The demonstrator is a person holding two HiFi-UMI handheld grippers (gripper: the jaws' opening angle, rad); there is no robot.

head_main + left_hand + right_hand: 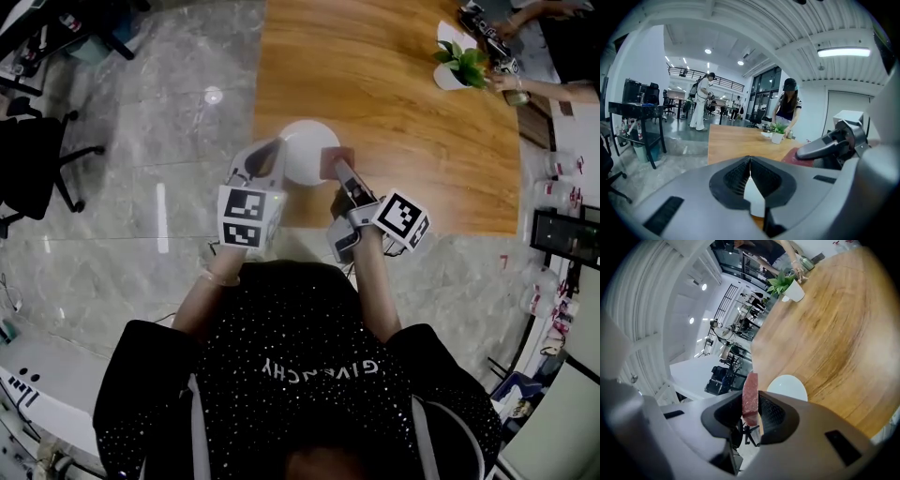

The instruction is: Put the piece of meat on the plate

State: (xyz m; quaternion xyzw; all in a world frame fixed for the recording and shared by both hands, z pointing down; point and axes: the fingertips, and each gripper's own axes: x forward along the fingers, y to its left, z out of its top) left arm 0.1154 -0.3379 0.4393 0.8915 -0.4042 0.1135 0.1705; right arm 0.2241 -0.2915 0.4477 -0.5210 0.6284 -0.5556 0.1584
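Inside the right claw (751,398), the piece of meat (750,383) stands clamped.

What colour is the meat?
Mottled reddish-pink; the piece of meat shows best in the right gripper view.

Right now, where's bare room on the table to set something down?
Free: the broad bare table between the plate and the potted plant, and the plate's own top. Crowded: the near edge, where the left hand-held gripper clamps the plate rim and the right hand-held gripper holds the meat beside it.
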